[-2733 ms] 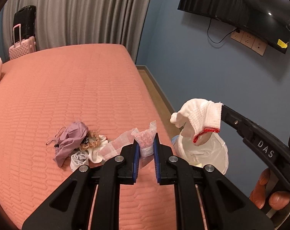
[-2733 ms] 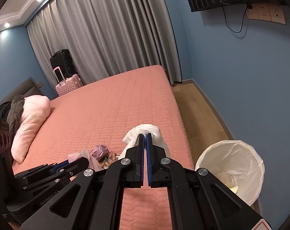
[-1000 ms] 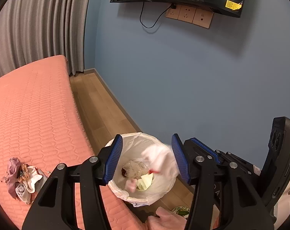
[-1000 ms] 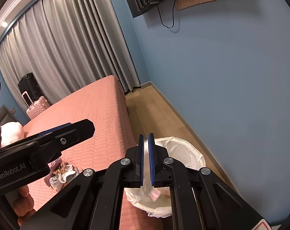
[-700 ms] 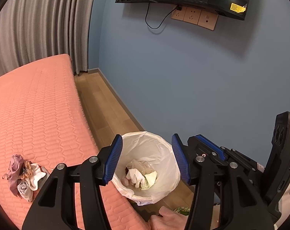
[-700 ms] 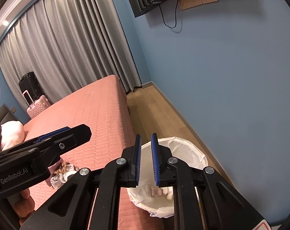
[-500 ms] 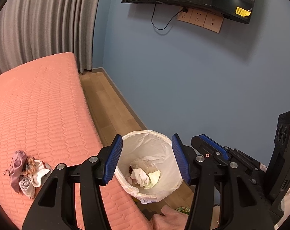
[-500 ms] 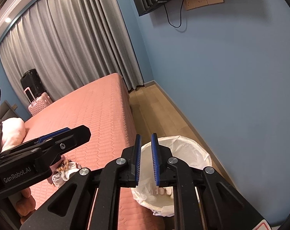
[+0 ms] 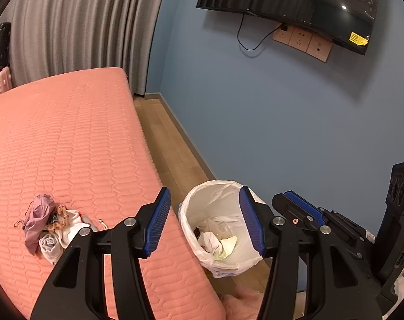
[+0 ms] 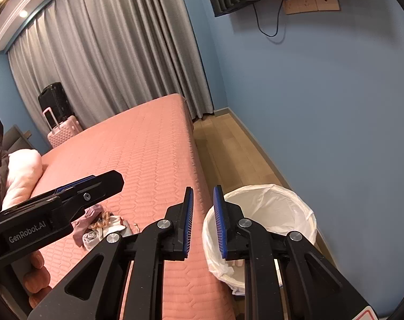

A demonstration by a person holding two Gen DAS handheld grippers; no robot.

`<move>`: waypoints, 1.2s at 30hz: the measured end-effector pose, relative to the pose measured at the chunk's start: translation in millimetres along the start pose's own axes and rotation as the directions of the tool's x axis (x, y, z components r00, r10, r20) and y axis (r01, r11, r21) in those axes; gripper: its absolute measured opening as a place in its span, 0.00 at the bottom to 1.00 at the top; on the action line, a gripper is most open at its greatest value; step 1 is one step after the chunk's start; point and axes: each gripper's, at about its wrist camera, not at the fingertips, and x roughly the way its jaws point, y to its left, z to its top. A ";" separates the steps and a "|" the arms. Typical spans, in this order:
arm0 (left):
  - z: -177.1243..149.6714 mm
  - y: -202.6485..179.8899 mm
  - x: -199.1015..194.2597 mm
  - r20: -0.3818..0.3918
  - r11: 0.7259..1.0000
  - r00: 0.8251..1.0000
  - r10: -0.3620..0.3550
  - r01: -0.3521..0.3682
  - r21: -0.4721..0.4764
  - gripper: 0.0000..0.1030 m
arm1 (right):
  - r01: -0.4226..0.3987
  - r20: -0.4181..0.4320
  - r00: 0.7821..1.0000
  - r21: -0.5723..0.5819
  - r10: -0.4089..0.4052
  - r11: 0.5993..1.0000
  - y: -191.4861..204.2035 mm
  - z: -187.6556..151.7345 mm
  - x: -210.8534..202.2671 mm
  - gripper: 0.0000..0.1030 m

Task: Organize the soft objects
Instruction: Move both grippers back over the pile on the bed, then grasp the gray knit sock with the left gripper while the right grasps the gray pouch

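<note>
Left gripper (image 9: 206, 222): jaws released and standing well apart, nothing between the blue pads. It hangs above the edge of the bed (image 9: 76, 144), with the bin (image 9: 215, 194) seen through the gap between its fingers.

Right gripper (image 10: 203, 220): jaws opening, a narrow gap between the pads, nothing held between them. It points down toward the bed edge and the near rim of the bin. In the left wrist view its tip shows at the right, beside the bin.

Bin: a round container lined with a white bag, standing on the wooden floor (image 9: 170, 144) just beside the bed and near the blue wall (image 9: 282, 122). Inside lie a white crumpled cloth (image 9: 211, 242), a pale yellow-green piece and some clear wrapping; finer detail cannot be told.

Soft objects remaining on the bed: 1 small heap (image 9: 48, 225) near the bed's near edge, well apart from the bin. It contains a mauve cloth, a rolled grey-white piece, a white piece and a tan frilly item, all touching one another. The same heap shows in the right wrist view, partly hidden behind the left gripper's body.

Person: fingers (image 10: 38, 274) of the left hand are wrapped around the left gripper's handle, seen at the lower left of the right wrist view.

Surroundings: grey curtains (image 10: 108, 61), a pink suitcase (image 10: 64, 130) with a black one behind it, a pink pillow (image 10: 22, 170) at the bed's far side, and a wall-mounted screen (image 9: 290, 5) above sockets.
</note>
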 end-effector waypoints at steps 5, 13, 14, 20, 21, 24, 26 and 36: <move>-4.7 17.5 -7.0 0.003 1.000 1.000 0.017 -0.017 -0.021 0.50 | -0.019 -0.011 1.000 -0.020 0.019 1.000 19.0 -5.2 0.7 0.18; -18.6 56.6 -17.6 -0.006 0.995 0.998 0.069 -0.069 -0.075 0.50 | -0.068 -0.045 0.997 -0.061 0.065 0.996 58.6 -16.4 12.6 0.26; -20.8 62.0 -19.1 -0.007 0.994 0.997 0.078 -0.078 -0.081 0.50 | -0.075 -0.052 0.996 -0.066 0.071 0.995 64.1 -18.7 14.5 0.26; -35.6 99.6 -25.2 -0.027 0.983 0.993 0.119 -0.121 -0.140 0.50 | -0.111 -0.093 0.990 -0.099 0.102 0.989 93.8 -31.9 24.6 0.26; -38.9 106.7 -25.9 -0.033 0.980 0.992 0.126 -0.129 -0.151 0.50 | -0.117 -0.101 0.989 -0.104 0.107 0.988 100.5 -32.5 28.5 0.26; -48.7 128.4 -28.1 -0.052 0.970 0.987 0.151 -0.158 -0.183 0.55 | -0.131 -0.120 0.986 -0.117 0.116 0.984 117.7 -38.6 36.4 0.26; -56.4 143.3 -30.7 -0.055 0.961 0.982 0.183 -0.190 -0.202 0.60 | -0.136 -0.129 0.984 -0.119 0.121 0.983 125.8 -43.2 41.5 0.31; -96.2 209.6 -28.7 -0.143 0.914 0.948 0.284 -0.313 -0.258 0.70 | -0.172 -0.214 0.966 -0.124 0.143 0.977 156.4 -74.6 77.4 0.33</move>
